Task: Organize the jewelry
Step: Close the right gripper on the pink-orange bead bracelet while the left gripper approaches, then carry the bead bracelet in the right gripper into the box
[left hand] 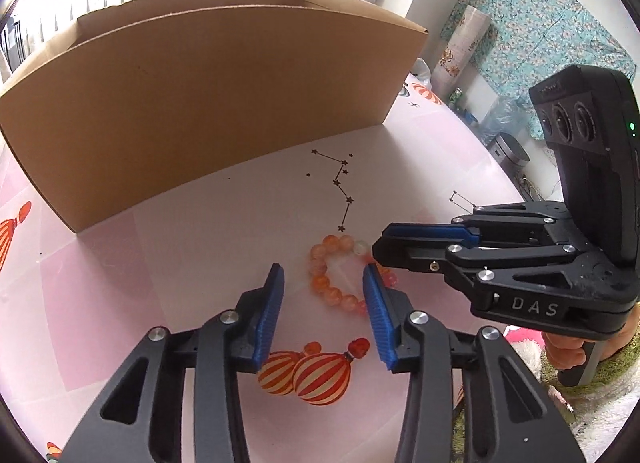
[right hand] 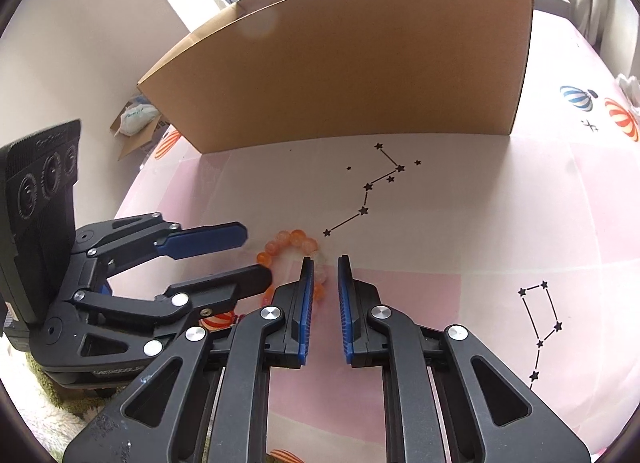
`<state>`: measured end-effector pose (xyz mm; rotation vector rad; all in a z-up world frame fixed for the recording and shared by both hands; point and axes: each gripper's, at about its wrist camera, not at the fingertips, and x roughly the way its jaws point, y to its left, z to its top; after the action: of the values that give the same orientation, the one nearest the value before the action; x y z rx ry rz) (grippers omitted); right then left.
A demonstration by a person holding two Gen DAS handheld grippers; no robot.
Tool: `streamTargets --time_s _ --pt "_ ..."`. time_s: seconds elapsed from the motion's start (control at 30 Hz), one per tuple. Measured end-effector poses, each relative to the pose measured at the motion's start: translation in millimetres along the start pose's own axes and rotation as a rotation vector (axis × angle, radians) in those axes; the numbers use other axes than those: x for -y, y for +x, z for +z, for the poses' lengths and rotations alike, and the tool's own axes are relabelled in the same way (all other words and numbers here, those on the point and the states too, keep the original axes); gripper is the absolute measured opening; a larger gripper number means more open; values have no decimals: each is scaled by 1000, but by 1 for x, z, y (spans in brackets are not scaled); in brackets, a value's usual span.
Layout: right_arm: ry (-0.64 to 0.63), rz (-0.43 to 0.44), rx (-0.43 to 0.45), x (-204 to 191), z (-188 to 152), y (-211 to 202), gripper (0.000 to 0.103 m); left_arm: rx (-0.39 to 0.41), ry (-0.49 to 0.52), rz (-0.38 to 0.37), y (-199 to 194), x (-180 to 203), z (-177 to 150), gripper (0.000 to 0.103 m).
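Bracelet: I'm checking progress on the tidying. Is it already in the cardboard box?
No, the bracelet lies on the pink tablecloth in front of the closed side of the box.

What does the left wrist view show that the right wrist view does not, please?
Only the left wrist view shows a teal floral cloth and a hand holding the right gripper.
Only the right wrist view shows a blue balloon print and a white bag on the floor.
Both show the cardboard box, the orange bead bracelet on the pink tablecloth, and the left gripper.
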<state>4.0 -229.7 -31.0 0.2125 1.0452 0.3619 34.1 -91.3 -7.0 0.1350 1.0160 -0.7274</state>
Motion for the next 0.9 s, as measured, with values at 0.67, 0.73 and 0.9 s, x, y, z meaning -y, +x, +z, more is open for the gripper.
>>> streamTargets --time_s 0.67,0.73,0.9 --pt "-200 -145 24 -20 10 13 8 -34 195 179 13 24 5 17" --pt "-190 -143 31 -20 9 13 7 -23 190 171 11 24 4 10" --pt "-150 -142 53 -18 8 9 7 18 189 155 6 24 2 9"
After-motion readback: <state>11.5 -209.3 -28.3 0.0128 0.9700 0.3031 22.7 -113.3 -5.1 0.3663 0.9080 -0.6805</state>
